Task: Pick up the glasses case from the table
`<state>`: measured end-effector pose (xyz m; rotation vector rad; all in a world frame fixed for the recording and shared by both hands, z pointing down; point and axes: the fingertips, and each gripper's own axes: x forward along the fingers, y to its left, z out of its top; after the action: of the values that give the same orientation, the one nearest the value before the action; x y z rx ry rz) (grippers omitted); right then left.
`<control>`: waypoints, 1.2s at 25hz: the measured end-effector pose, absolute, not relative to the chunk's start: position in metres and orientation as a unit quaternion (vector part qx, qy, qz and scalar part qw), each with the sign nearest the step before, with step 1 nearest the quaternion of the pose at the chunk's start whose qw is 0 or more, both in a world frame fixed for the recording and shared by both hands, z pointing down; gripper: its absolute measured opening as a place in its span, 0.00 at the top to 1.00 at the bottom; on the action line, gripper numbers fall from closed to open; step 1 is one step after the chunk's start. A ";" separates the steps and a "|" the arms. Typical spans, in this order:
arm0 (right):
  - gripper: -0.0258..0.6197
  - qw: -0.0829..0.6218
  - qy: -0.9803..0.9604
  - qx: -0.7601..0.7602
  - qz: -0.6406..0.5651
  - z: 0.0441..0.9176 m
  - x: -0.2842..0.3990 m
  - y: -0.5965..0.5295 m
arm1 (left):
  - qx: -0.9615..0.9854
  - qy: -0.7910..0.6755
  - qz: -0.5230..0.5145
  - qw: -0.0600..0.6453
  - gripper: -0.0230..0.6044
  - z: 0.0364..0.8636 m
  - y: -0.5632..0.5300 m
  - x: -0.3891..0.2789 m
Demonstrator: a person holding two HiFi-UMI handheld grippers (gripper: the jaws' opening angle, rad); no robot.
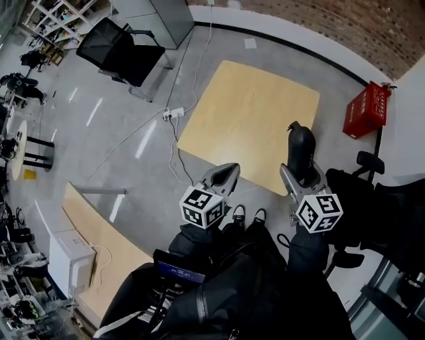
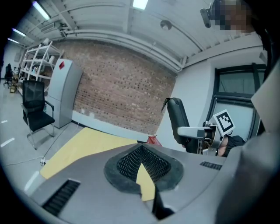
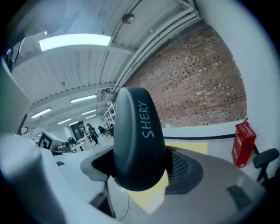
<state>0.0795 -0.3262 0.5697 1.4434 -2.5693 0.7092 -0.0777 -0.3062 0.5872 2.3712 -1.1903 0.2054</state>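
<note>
A dark glasses case [image 1: 302,147] stands upright, clamped in my right gripper [image 1: 300,174], above the near right corner of the light wooden table [image 1: 246,113]. In the right gripper view the case [image 3: 138,135] bears the white word SHERY and fills the space between the jaws of the right gripper [image 3: 141,164]. My left gripper [image 1: 224,174] hangs near the table's front edge with its jaws together and nothing between them. The left gripper view shows the left gripper [image 2: 142,153], with only a sliver of table [image 2: 87,144] in the gap below the tips, and the case [image 2: 177,116] off to the right.
A red box [image 1: 366,109] lies on the floor right of the table. A black office chair [image 1: 119,46] and a grey cabinet [image 1: 166,16] stand at the back left. A power strip with cables [image 1: 174,114] lies by the table's left edge. A wooden bench [image 1: 99,239] is at the near left.
</note>
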 end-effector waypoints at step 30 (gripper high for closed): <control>0.42 -0.119 -0.859 0.497 0.016 0.343 0.108 -0.327 | 0.888 -0.456 -0.048 -0.041 0.97 0.362 -0.346 -0.051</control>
<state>0.1081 -0.3272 0.3428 1.6915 -2.9267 0.0545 -0.0509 -0.3464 0.3623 2.8647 -1.4716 -0.1560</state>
